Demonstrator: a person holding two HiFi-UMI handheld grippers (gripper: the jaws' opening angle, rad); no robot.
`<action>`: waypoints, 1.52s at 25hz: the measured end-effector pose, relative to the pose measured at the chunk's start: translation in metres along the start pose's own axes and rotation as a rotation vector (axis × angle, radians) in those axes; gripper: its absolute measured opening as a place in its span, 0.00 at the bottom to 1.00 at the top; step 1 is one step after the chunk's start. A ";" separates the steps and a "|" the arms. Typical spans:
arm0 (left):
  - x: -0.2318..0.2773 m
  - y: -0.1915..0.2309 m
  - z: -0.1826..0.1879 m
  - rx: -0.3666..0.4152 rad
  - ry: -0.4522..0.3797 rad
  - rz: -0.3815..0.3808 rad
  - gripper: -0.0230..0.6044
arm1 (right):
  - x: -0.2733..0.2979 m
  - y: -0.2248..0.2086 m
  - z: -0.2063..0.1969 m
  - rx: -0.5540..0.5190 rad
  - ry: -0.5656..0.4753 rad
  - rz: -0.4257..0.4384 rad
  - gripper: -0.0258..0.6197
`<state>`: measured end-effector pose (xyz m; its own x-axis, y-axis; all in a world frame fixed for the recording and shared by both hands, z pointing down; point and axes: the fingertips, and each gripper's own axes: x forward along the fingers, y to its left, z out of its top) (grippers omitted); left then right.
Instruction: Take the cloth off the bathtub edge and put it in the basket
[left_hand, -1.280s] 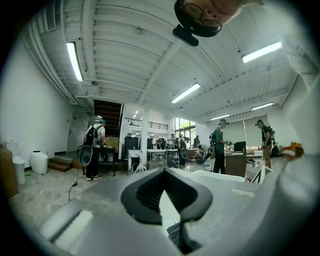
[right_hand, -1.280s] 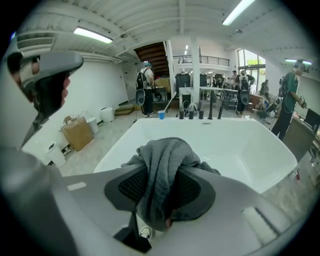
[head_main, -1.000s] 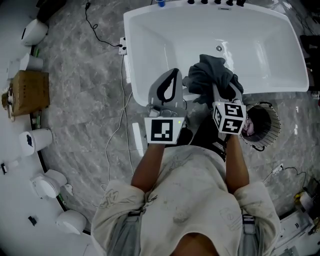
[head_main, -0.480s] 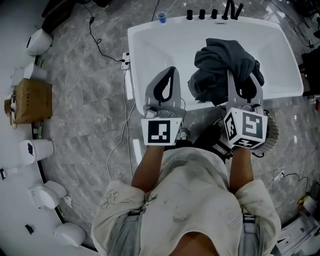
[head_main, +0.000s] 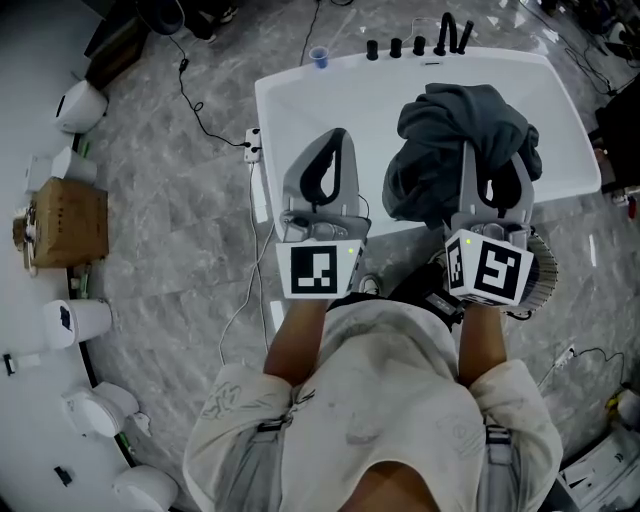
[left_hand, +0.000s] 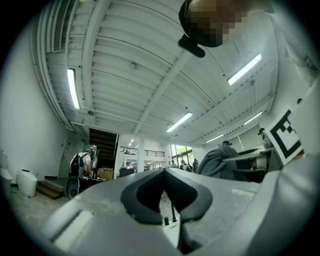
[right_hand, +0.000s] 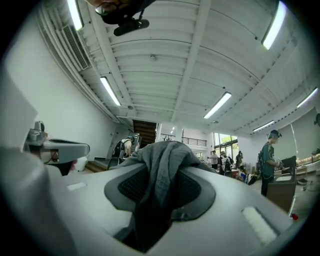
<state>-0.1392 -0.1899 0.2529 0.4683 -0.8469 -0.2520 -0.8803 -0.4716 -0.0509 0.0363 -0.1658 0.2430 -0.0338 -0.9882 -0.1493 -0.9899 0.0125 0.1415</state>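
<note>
Nearest, on the near side of the bathtub (head_main: 275, 120), the person stood in a pale shirt (head_main: 385, 400) with one tool in each hand. The left gripper (head_main: 338, 138) was over the tub's near rim toward its left end. Its jaws were drawn together tip to tip with nothing between them. The basket (head_main: 541, 278) sat on the floor just beside the tub's near rim at the right end, mostly hidden under the right tool's marker cube. The right gripper (head_main: 488, 172) was clamped narrow on the dark grey cloth (head_main: 445, 140), with fabric pinched between the pads and spilling over the jaws. The cloth was bunched in a heap over the tub's right half, not in the basket. Contact with the tub could not be judged. A row of black tap fittings (head_main: 420, 44) stood on the far rim, and a small blue cup (head_main: 319, 57) at the far left corner. A cardboard box (head_main: 68, 222) lay well left of the tub.
</note>
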 end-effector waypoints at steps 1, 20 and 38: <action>0.002 -0.001 0.001 0.002 -0.004 -0.008 0.04 | -0.001 -0.002 0.001 0.000 0.000 -0.008 0.25; 0.076 -0.139 -0.011 -0.116 -0.012 -0.344 0.04 | -0.074 -0.150 0.034 -0.148 -0.013 -0.398 0.25; 0.129 -0.384 -0.019 -0.236 0.010 -0.830 0.04 | -0.220 -0.328 0.034 -0.239 0.120 -0.900 0.26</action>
<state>0.2607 -0.1230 0.2580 0.9547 -0.2071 -0.2138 -0.2146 -0.9766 -0.0124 0.3639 0.0522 0.1963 0.7587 -0.6200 -0.1999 -0.5815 -0.7829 0.2211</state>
